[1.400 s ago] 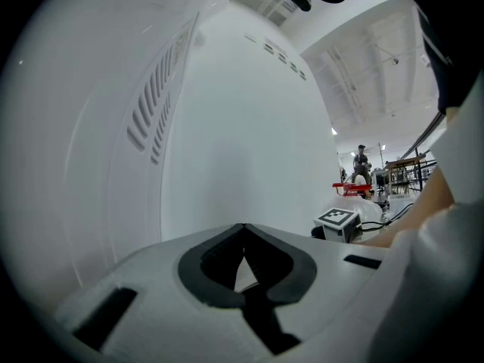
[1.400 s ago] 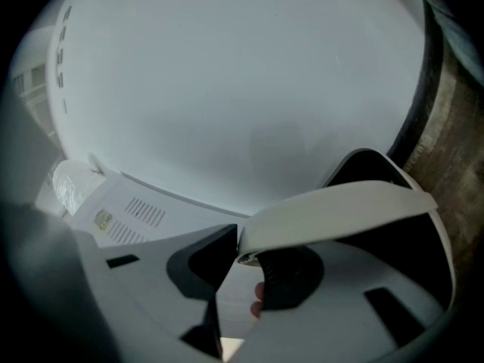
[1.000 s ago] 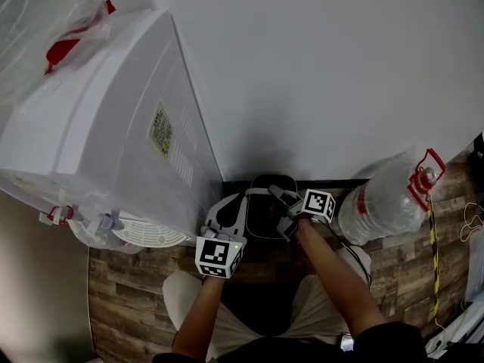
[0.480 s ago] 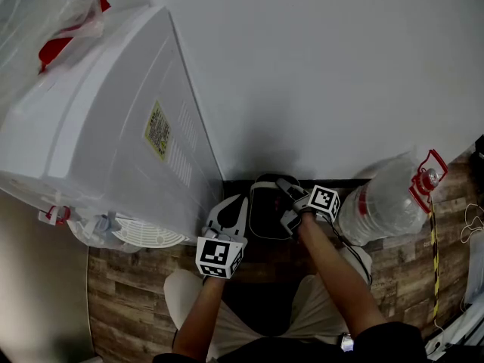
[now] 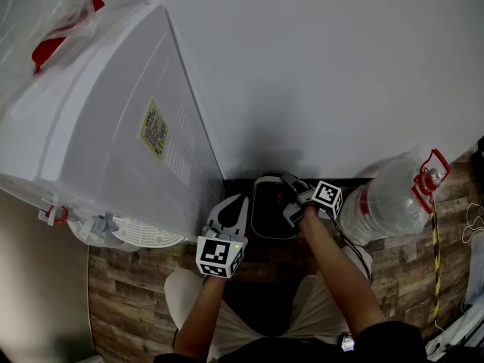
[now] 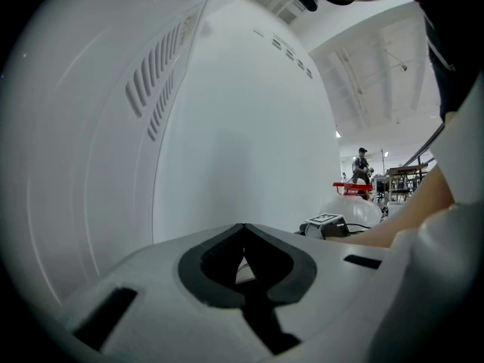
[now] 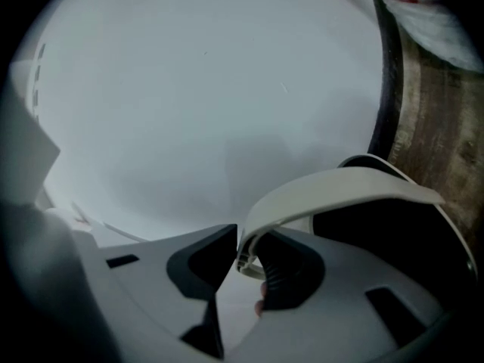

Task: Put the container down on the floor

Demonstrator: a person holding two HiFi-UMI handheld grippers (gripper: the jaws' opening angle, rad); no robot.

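Black plastic container with a white rim [image 5: 271, 210] hangs low at the foot of the white wall [image 5: 318, 66], between the white water dispenser [image 5: 113, 127] and the big clear water bottle with a red handle [image 5: 386, 199]. No view shows whether its base touches the wood-pattern floor [image 5: 136, 278]. The right claw [image 5: 291, 203] pinches the rim at one side, the white band [image 7: 340, 184] pressed between its pads. The left claw [image 5: 229, 216] waits just beside the container, pressed together and empty.

The risk is letting go too early. With only one edge held, the container could tip or drop and knock the dispenser or the bottle, since the gap is tight. The thin rim could also slip out of the pads if the wrist rolls.
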